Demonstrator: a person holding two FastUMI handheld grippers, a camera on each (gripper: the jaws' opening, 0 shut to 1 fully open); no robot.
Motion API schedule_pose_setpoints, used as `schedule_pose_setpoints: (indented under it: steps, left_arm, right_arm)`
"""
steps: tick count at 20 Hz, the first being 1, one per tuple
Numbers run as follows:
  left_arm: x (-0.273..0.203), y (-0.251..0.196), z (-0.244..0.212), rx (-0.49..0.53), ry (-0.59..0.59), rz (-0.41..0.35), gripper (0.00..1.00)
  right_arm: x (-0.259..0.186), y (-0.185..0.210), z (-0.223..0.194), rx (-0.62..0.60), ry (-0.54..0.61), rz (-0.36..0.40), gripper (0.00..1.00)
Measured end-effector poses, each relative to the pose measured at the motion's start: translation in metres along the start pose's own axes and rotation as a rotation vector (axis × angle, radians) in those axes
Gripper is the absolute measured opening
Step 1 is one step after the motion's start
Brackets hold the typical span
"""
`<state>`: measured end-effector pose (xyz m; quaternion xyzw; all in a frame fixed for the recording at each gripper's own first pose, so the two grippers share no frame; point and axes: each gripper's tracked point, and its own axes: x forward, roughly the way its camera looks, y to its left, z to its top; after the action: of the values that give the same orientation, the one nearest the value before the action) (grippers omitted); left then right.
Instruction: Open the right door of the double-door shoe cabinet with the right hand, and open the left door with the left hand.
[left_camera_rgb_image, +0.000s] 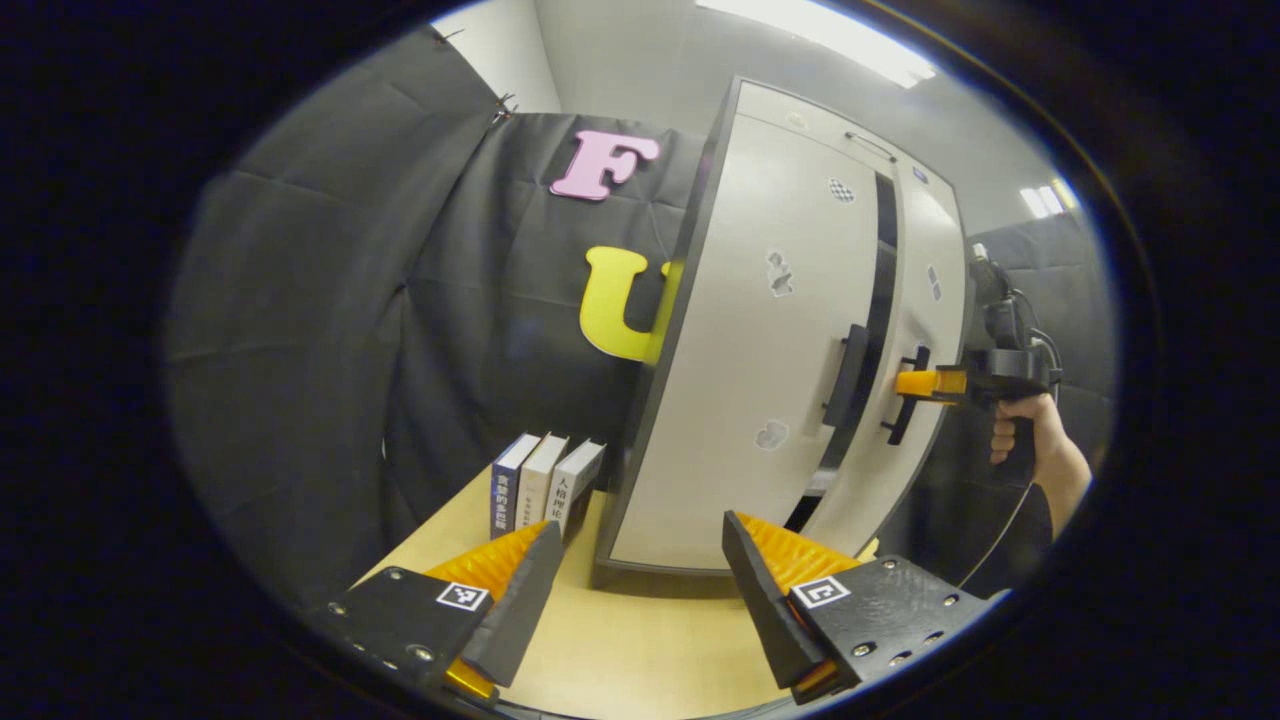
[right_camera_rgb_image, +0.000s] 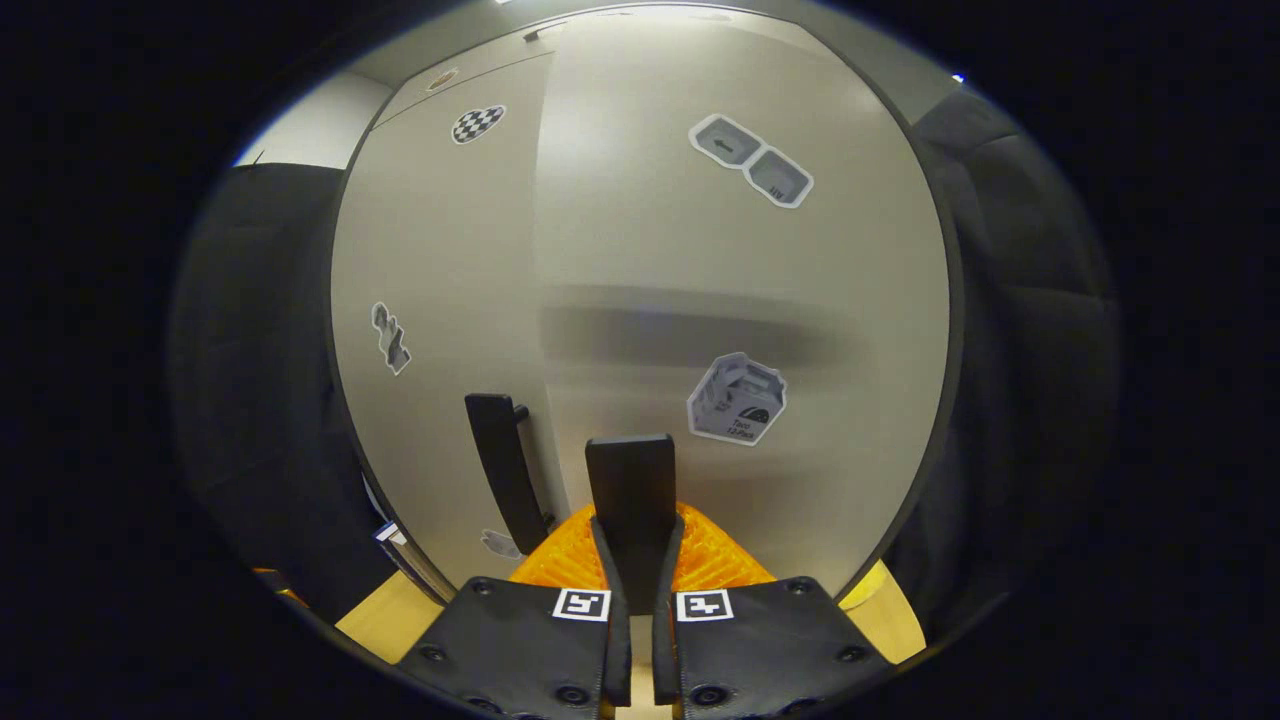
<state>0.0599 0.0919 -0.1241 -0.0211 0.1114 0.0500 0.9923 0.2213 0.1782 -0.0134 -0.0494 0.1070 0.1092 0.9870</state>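
Note:
The pale double-door shoe cabinet (left_camera_rgb_image: 700, 420) stands on a wooden table. In the left gripper view its left door (left_camera_rgb_image: 760, 300) is closed, with a black handle (left_camera_rgb_image: 850, 375). The right door (left_camera_rgb_image: 925, 290) stands slightly ajar, a dark gap showing between the doors. My right gripper (left_camera_rgb_image: 920, 383), held by a hand (left_camera_rgb_image: 1030, 430), grips the right door's handle (left_camera_rgb_image: 908, 400). In the right gripper view my right gripper (right_camera_rgb_image: 638, 520) is shut on that black handle (right_camera_rgb_image: 630, 470); the left door's handle (right_camera_rgb_image: 505, 470) is just to its left. My left gripper (left_camera_rgb_image: 640, 530) is open, well short of the cabinet.
Three books (left_camera_rgb_image: 545, 480) stand upright on the table (left_camera_rgb_image: 620, 640), left of the cabinet's base. Black cloth walls close in behind and on both sides. A cable hangs from the right gripper.

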Motion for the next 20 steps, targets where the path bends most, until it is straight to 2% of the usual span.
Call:
schedule_pose_setpoints:
  steps: [2,3,6,12,20]
  left_arm:
    - [-0.001,-0.003,-0.006,-0.016,0.012,0.002,0.93]
    - [-0.002,-0.006,-0.008,-0.032,0.02,0.0,0.93]
    - [-0.004,-0.009,-0.013,-0.047,0.034,0.03,0.94]
    - [-0.017,-0.04,0.008,0.015,0.0,0.101,0.94]
    - [-0.021,-0.098,0.02,0.091,-0.043,0.14,0.93]
  right_arm:
    - [-0.006,-0.002,-0.002,-0.017,0.012,0.022,0.1]
    - [-0.009,-0.002,-0.003,-0.021,0.016,0.033,0.08]
    - [-0.015,-0.003,-0.004,-0.025,0.007,0.068,0.1]
    - [-0.027,-0.002,-0.006,-0.023,-0.001,0.168,0.1]
    - [-0.046,-0.006,-0.009,-0.04,-0.01,0.305,0.1]
